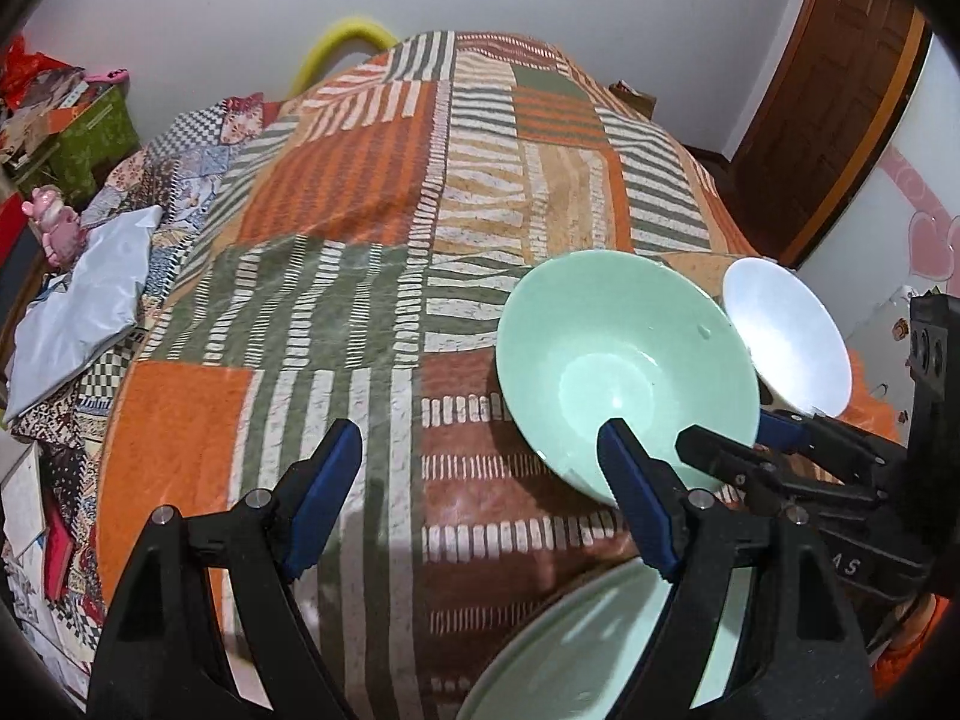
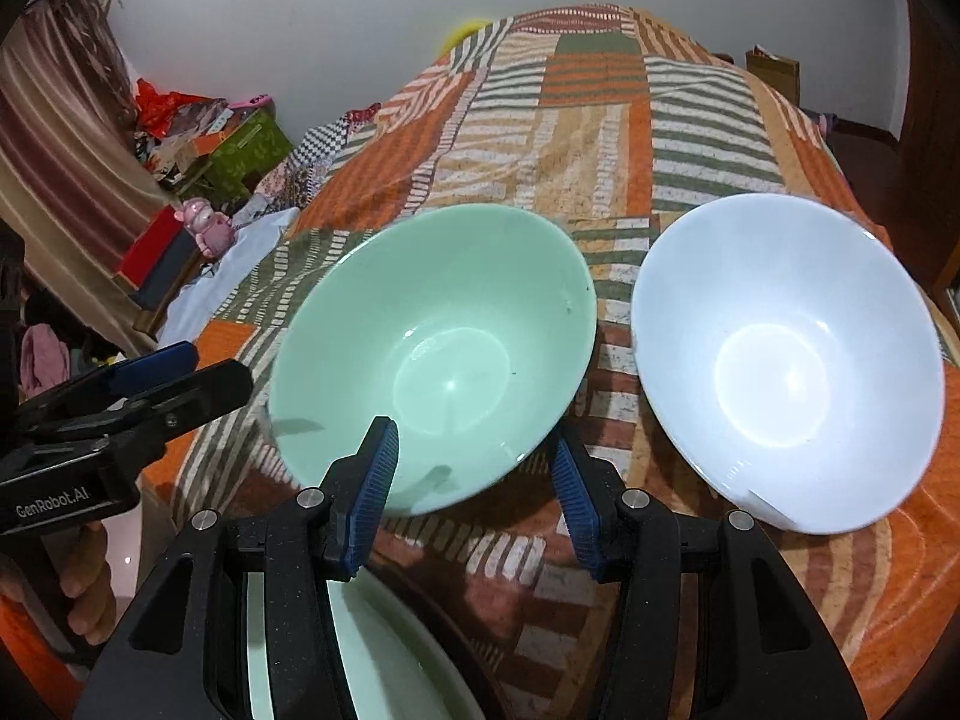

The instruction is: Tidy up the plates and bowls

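Observation:
A green bowl (image 2: pixel 438 354) and a white bowl (image 2: pixel 786 360) sit side by side on a patchwork bedspread (image 2: pixel 600 138). A green plate (image 2: pixel 384 666) lies nearer, at the bottom edge. My right gripper (image 2: pixel 474 474) is open, its left finger (image 2: pixel 375 480) over the green bowl's near rim and its right finger outside the bowl. My left gripper (image 1: pixel 480 492) is open and empty, left of the green bowl (image 1: pixel 624 372). The white bowl (image 1: pixel 786 336), the green plate (image 1: pixel 600 660) and my right gripper (image 1: pixel 741 441) also show in the left wrist view.
The bedspread (image 1: pixel 360 192) covers the whole bed. A grey cloth (image 1: pixel 90 306) and a pink toy (image 1: pixel 54 228) lie at the bed's left side. Boxes and clutter (image 2: pixel 198 138) stand beyond. A wooden door (image 1: pixel 840 96) is at the right.

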Demonstrator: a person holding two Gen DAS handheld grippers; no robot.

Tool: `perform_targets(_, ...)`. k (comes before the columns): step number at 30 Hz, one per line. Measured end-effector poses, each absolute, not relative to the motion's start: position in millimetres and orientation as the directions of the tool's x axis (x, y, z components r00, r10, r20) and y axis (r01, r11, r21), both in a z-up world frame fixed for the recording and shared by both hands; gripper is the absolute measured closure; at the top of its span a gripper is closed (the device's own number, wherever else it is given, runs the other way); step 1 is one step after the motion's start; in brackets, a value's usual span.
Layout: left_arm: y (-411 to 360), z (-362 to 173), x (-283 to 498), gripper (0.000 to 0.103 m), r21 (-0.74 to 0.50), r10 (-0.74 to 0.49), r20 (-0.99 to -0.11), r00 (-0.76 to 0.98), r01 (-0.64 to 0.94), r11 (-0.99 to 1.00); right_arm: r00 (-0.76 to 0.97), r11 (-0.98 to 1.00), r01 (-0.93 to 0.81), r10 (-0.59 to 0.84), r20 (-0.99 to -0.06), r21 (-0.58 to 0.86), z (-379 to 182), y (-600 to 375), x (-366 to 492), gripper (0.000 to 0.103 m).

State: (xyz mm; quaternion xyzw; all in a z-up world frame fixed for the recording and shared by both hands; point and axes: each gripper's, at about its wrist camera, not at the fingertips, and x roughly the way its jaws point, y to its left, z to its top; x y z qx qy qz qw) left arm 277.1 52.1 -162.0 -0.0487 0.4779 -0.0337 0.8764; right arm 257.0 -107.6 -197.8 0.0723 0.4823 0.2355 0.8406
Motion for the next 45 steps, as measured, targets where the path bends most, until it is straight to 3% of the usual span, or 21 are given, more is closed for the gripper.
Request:
perform_targets(6,47,-176,297,0.027,-0.127,-0.121,-0.851,0.511,0.022,0.992,0.4,0.878,-0.324,0.466,-0.789,0.354,-201,-108,261,0.057)
perform_targets(14,36,-198,312,0.069,-0.141,-0.15,-0.885,0.441,0.052,0.989,0.4,0.871,-0.291,0.488,-0.776,0.397,-201,-116,265,0.067)
perform_targets(19,30,-204,312,0.084,-0.167,-0.184,-0.89,0.418,0.079,0.983,0.411,0.875,-0.3,0.477,-0.777,0.379,-200,-113,264,0.069)
perform_targets(45,32,-137,248,0.083,-0.148,-0.158,-0.826,0.541,0.062,0.987,0.487,0.862,-0.371,0.497,-0.718,0.345,-148,-107,223,0.07)
